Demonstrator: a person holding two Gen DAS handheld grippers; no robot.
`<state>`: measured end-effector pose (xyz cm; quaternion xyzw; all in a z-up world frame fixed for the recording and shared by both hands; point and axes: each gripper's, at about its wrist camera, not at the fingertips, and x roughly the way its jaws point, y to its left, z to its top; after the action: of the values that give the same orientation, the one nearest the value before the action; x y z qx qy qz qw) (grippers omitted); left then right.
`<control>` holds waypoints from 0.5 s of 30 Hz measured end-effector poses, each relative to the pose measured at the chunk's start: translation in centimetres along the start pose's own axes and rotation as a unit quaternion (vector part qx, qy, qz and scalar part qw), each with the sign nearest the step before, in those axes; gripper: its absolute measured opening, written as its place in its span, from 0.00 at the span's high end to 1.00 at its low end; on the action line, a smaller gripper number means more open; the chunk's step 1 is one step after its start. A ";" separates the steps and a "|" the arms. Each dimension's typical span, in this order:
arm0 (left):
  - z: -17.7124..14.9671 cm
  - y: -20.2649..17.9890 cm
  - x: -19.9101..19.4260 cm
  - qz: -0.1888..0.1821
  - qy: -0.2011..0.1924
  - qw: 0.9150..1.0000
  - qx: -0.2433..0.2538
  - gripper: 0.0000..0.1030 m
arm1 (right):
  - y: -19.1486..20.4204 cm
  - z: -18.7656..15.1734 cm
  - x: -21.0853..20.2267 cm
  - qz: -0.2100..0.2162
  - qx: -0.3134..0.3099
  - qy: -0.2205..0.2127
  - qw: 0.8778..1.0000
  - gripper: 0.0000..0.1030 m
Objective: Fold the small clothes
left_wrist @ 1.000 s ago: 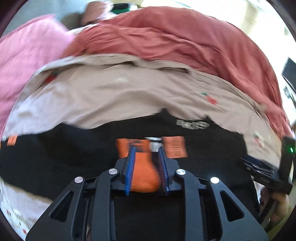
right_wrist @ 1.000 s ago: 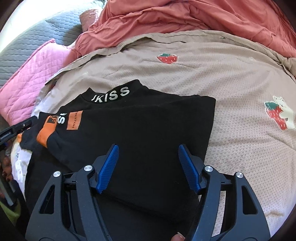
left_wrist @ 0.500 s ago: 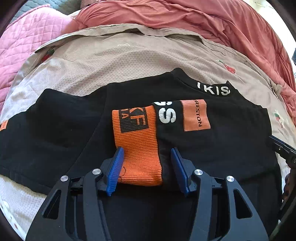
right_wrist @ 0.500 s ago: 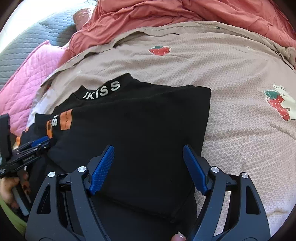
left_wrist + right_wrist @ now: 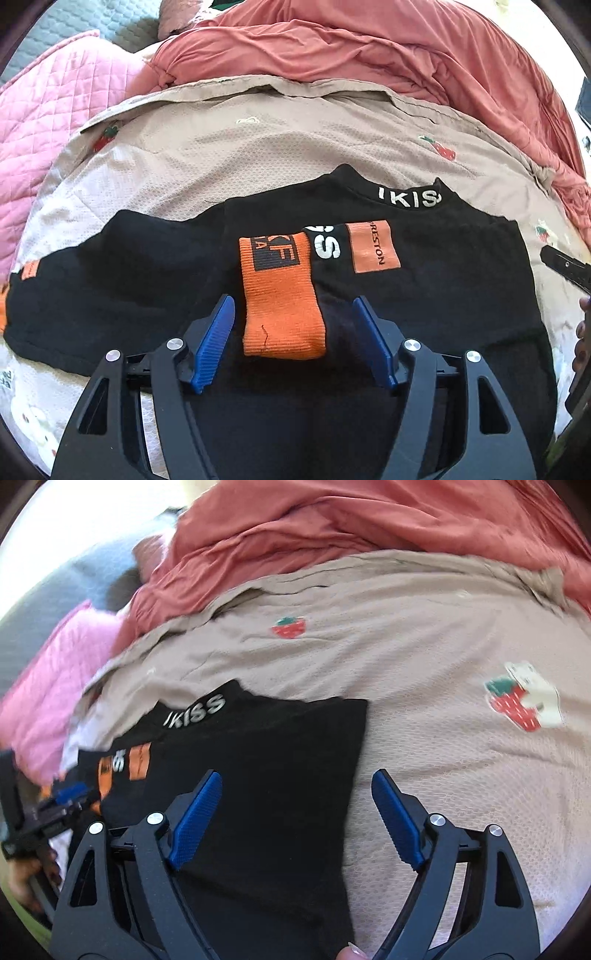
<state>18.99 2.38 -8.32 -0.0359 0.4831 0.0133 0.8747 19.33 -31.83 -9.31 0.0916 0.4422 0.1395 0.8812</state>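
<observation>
Black shirt (image 5: pixel 424 302) lies partly folded on the beige strawberry-print sheet (image 5: pixel 221 158) of the bed. Left tool (image 5: pixel 291 339): jaws have just been opening, wide, orange cuff (image 5: pixel 280 310) between them, pads clear of it. Right tool (image 5: pixel 295 816): jaws just opening, wide, holding nothing, above the shirt's edge

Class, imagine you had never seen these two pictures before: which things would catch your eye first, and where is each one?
The orange cuff stands out first, folded onto the black top and lying between the open blue fingers of the left hand-held gripper, whose jaws have just been opening. Next come the white collar letters at the top's far edge, then the strawberry patch on the beige cover to its right.
</observation>
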 end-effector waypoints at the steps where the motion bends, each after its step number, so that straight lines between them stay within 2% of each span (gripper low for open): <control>1: -0.1 0.0 -0.1 -0.002 0.000 1.000 0.002 0.37 | 0.8 -0.2 0.1 0.000 -0.015 0.001 1.000 0.26; 7: -0.7 2.2 -0.1 -0.012 0.015 0.999 -0.030 0.37 | 5.5 -2.3 2.6 0.033 -0.079 0.045 0.995 0.26; 11: -1.0 2.8 0.1 -0.016 0.023 0.999 -0.022 0.37 | 5.9 -4.3 5.0 0.008 -0.101 0.082 0.991 0.26; 15: -1.4 3.1 0.1 -0.017 0.029 0.999 -0.021 0.37 | 6.2 -4.9 4.5 -0.003 -0.117 0.068 0.991 0.26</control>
<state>17.71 5.40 -9.33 -0.0628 0.5070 0.0076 0.8596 16.87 -24.32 -13.84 -0.0230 0.4817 0.1936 0.8544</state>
